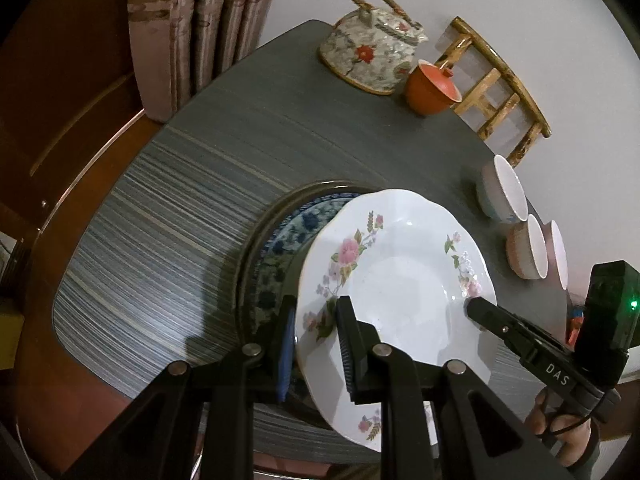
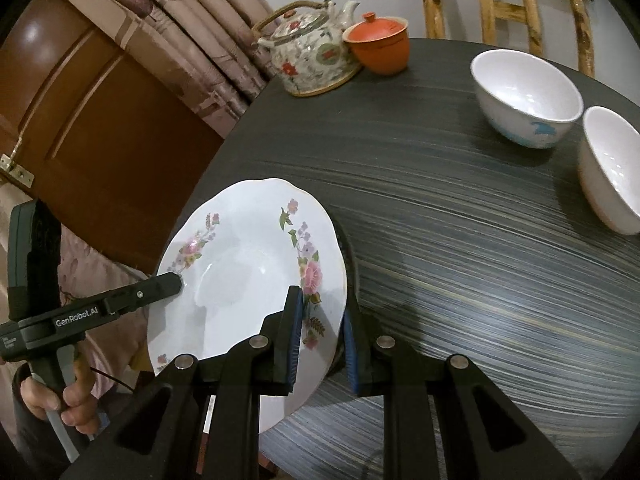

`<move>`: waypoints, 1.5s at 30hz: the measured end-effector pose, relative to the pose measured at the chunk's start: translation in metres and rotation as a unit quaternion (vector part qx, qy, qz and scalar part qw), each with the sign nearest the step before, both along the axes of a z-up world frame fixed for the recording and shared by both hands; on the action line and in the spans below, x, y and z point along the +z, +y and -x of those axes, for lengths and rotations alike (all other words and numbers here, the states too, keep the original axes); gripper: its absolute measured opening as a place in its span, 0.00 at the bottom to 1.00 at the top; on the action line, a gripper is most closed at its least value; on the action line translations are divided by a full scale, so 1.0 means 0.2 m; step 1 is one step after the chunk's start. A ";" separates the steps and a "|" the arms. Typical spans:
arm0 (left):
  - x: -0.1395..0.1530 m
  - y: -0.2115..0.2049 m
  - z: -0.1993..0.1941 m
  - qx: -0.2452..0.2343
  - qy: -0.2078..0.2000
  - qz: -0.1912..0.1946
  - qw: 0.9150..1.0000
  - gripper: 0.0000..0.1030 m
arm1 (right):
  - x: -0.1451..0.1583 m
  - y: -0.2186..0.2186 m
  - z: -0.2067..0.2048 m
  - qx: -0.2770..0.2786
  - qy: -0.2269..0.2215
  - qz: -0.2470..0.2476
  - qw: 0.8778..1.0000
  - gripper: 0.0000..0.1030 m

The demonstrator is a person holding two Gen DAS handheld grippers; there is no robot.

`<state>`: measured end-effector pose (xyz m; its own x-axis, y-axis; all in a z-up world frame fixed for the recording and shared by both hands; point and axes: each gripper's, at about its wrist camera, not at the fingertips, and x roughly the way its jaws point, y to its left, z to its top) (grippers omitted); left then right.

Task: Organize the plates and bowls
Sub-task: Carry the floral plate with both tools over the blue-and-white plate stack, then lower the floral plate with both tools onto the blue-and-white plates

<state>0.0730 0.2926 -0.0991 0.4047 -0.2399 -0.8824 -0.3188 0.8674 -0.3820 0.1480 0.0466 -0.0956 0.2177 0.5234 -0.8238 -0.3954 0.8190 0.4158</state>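
Both grippers are on the same piece here: the left gripper point(image 1: 316, 320) is pinched onto the rim of the floral plate point(image 1: 400, 280) at the plate's seven o'clock edge, and the right gripper point(image 2: 320, 320) is clamped on the opposite rim, jaws nearly closed with only the china's thickness between the pads. The plate is carried tilted, above the striped grey table point(image 1: 160, 240), and by the look of it the step in hand is stacking the plates. The left wrist view gives the destination away: a blue patterned plate point(image 1: 288, 240) sits inside a dark-rimmed one, peeking out at nine o'clock from under the floral plate. So the next move, I'd judge, calls for levelling the plate, centring it over that stack, lowering it gently and letting go with both sides together so it does not clatter. From the right wrist that stack is almost wholly hidden behind the plate; what it offers instead is a clear look into two white bowls point(image 2: 524, 96) at two o'clock, well apart from the plate. The left view shows three bowls at three o'clock. Teapot point(image 2: 312, 52) and orange lidded cup point(image 2: 378, 48) sit at twelve, touching.
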 end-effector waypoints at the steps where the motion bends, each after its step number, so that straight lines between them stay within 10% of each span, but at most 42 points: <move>1: -0.01 0.01 0.00 0.001 0.002 0.001 1.000 0.19 | -0.01 0.01 0.00 0.001 0.001 0.002 1.000 0.18; 34: -0.13 0.05 -0.05 0.005 0.033 -0.007 0.999 0.20 | -0.14 0.13 -0.03 0.008 0.025 0.024 0.999 0.20; 45: -0.10 -0.01 -0.07 -0.011 0.033 -0.062 0.997 0.24 | -0.13 0.20 0.01 0.027 -0.007 0.059 0.998 0.24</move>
<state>0.0866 0.2907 -0.1200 0.3405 -0.1348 -0.9305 -0.3206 0.9137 -0.2497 0.1452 0.0861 -0.1215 0.2033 0.4335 -0.8779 -0.4445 0.8398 0.3118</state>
